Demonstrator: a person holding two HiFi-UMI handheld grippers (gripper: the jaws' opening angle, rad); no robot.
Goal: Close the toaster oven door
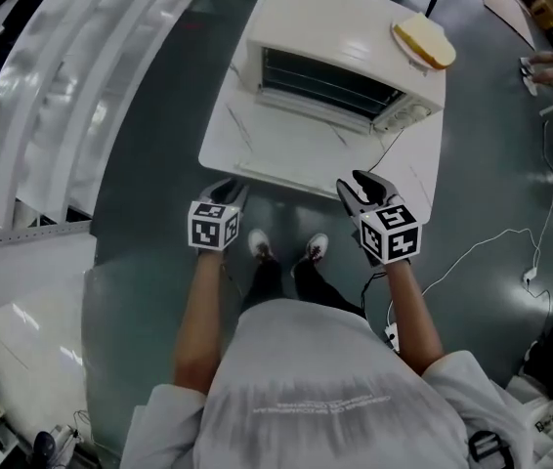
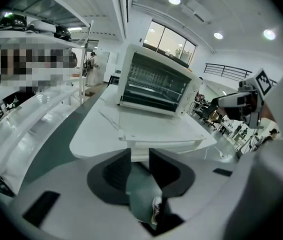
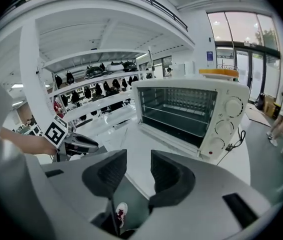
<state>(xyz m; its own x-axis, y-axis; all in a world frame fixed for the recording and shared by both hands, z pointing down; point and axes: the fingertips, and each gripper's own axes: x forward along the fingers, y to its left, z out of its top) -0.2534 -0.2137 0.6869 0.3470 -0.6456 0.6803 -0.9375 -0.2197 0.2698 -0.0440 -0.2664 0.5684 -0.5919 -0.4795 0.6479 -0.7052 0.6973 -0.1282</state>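
Observation:
A white toaster oven (image 1: 340, 52) stands on a white table (image 1: 220, 130). Its door (image 1: 291, 145) is folded down flat toward me, and the dark cavity with its wire rack shows. In the left gripper view the oven (image 2: 156, 84) is straight ahead, and the lowered door (image 2: 159, 129) reaches almost to the jaws. My left gripper (image 1: 226, 193) (image 2: 140, 160) hovers at the table's near edge, open and empty. My right gripper (image 1: 362, 191) (image 3: 138, 165) hangs near the door's right front corner, also open and empty. The right gripper view shows the oven (image 3: 181, 111) with its knobs from the side.
A slice of bread on a plate (image 1: 423, 42) lies on top of the oven. White curved shelving (image 1: 52, 86) runs along the left. Cables (image 1: 491, 242) trail over the floor at the right. The person's shoes (image 1: 286, 250) stand just below the table edge.

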